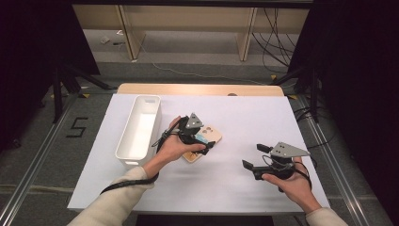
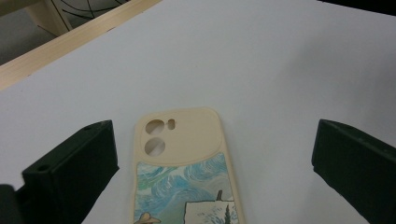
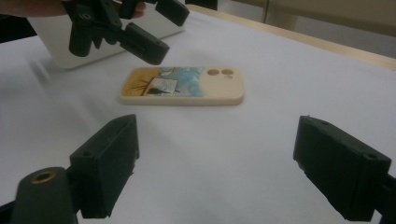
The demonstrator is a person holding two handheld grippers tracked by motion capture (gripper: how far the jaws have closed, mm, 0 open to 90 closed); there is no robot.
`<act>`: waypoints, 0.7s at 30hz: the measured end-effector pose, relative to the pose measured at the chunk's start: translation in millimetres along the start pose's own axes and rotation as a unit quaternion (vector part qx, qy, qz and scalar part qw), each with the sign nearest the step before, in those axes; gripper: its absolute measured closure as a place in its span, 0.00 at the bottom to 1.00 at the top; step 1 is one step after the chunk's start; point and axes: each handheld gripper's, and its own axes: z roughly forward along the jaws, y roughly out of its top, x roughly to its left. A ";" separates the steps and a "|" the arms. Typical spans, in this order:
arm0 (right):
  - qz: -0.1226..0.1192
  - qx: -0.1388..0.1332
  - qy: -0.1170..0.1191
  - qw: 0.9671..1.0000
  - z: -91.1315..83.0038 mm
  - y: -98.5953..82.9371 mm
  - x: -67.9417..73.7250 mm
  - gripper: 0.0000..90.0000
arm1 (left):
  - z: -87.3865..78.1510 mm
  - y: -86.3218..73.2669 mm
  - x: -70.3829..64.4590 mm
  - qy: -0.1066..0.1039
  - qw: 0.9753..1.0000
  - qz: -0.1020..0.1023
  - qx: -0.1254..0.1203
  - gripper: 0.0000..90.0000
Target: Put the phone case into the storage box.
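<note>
A cream phone case (image 1: 214,137) with a blue and orange painting on its back lies flat in the middle of the white table. My left gripper (image 1: 203,140) hovers right over it, open. In the left gripper view the phone case (image 2: 184,163) lies between the two spread jaws with its camera cutouts at the far end, and neither jaw touches it. My right gripper (image 1: 254,156) is open near the table's front right, holding nothing. From the right gripper view the phone case (image 3: 182,86) lies ahead, with the left gripper (image 3: 140,28) above its left end.
A long white bin (image 1: 139,132) stands left of the phone case, and its white wall (image 3: 60,39) is behind the left gripper. The table's wooden far edge (image 1: 200,89) runs along the back. White tabletop (image 1: 244,117) stretches between and beyond the grippers.
</note>
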 end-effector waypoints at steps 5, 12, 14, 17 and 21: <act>0.000 0.000 -0.001 1.000 -0.4 -0.2 -0.9 0.17 | 15.4 6.0 3.2 0.003 1.000 0.005 0.013 0.00; 0.001 0.000 0.001 1.000 -0.3 -0.5 -0.9 0.17 | 37.8 9.3 10.1 0.008 0.999 0.001 0.037 0.00; 0.001 0.000 0.000 1.000 -0.5 -0.6 -1.2 0.17 | 43.5 9.0 11.5 0.007 0.999 0.003 0.044 0.00; 0.002 0.000 0.000 1.000 -0.6 -0.7 -1.4 0.17 | 50.2 9.3 13.5 0.011 0.999 0.005 0.053 0.00; 0.001 0.001 0.000 1.000 -0.7 -0.6 -1.2 0.17 | 57.1 9.3 14.6 0.009 0.998 -0.001 0.057 0.00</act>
